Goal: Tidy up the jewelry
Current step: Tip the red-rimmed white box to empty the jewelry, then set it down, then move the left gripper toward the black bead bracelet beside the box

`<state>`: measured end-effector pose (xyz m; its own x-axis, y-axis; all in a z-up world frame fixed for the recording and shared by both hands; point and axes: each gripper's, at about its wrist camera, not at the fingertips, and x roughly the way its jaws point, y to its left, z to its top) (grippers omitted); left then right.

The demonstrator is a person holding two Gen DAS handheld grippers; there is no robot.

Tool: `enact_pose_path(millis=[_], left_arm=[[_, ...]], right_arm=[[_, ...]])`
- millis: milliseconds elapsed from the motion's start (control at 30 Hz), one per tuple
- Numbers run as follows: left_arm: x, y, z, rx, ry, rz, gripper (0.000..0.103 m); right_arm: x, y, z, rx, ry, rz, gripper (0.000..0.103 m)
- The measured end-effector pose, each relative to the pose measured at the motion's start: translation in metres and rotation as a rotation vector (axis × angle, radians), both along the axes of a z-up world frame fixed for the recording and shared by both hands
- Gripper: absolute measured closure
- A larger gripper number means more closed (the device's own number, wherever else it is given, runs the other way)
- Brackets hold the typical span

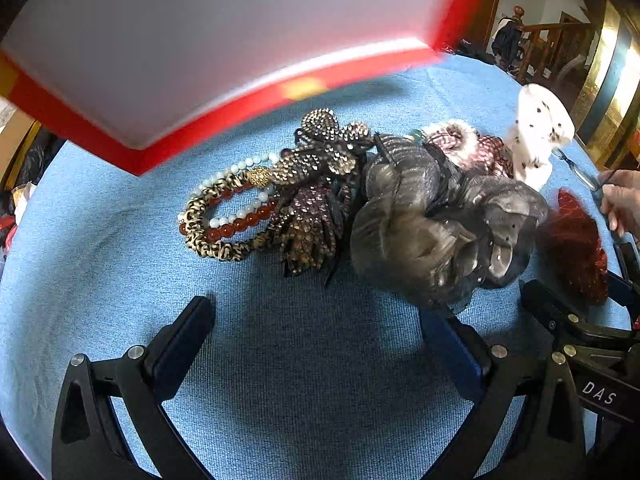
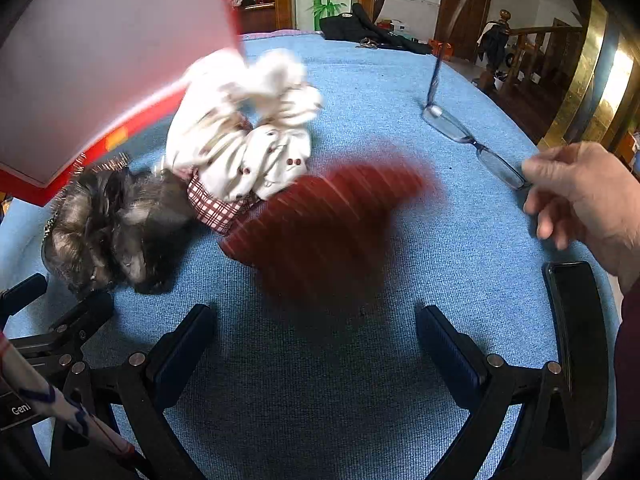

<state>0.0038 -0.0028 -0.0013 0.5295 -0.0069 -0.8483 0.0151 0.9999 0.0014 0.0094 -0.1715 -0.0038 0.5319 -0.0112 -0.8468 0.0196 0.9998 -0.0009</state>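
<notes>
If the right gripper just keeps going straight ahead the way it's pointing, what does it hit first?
Most likely the dark red scrunchie, blurred but directly ahead of the open right gripper. Only bare blue cloth lies between them. The white dotted scrunchie sits farther back; depth is hard to judge.

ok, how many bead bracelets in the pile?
2 visible: a white one and a red one, overlapping inside the leopard scrunchie at the pile's left end. More may be hidden underneath.
</notes>
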Motion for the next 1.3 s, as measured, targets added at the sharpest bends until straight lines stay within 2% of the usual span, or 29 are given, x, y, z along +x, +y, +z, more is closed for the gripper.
enact_pose_path(millis=[767, 1300], left_arm=[[0.0036, 0.0003, 0.0037, -0.001, 0.000, 0.000, 0.000], [0.0040, 0.0013, 0.0033, -0.002, -0.001, 0.003, 0.000]], right_arm=[[0.0001, 0.0006, 0.0001, 0.003, -0.001, 0.000, 0.000], [0.0014, -0.0030, 0.0027, 0.015, 0.008, -0.049, 0.000]])
